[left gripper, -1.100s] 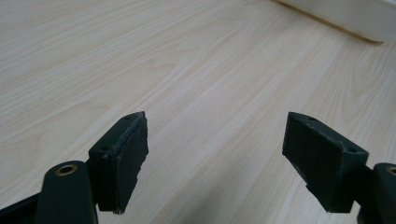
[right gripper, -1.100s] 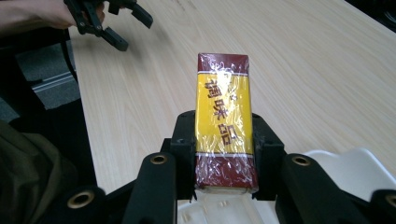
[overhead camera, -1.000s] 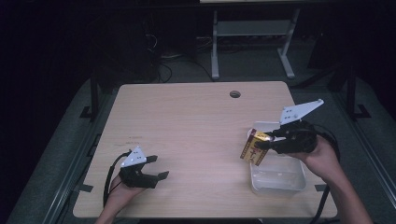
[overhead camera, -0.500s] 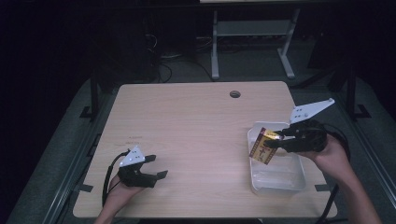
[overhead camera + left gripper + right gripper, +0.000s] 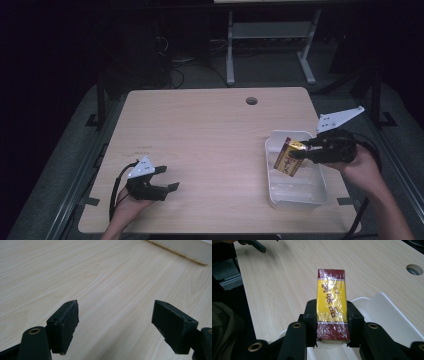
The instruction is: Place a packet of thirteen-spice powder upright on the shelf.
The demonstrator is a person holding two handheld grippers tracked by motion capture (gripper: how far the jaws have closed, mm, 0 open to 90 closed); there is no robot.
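My right gripper (image 5: pixel 306 151) is shut on a yellow and dark red wrapped box (image 5: pixel 288 158), held over the left part of a white plastic tray (image 5: pixel 298 194) at the table's right. In the right gripper view the box (image 5: pixel 331 307) sits clamped between both pads (image 5: pixel 311 315), with the tray (image 5: pixel 387 315) under and beyond it. My left gripper (image 5: pixel 166 178) rests near the front left of the table, open with nothing between its fingers. The left gripper view shows its pads (image 5: pixel 65 322) wide apart over bare wood, and the tray's rim (image 5: pixel 185 250) far off.
The light wooden table (image 5: pixel 210 135) has a round cable hole (image 5: pixel 251 101) near its far edge. Dark floor and a metal stand (image 5: pixel 270 37) lie beyond the table. The left gripper (image 5: pixel 255 244) appears far off in the right gripper view.
My right gripper has carried the box to the right and slightly down, from the tray's left edge to over the tray. The left gripper has stayed in place.
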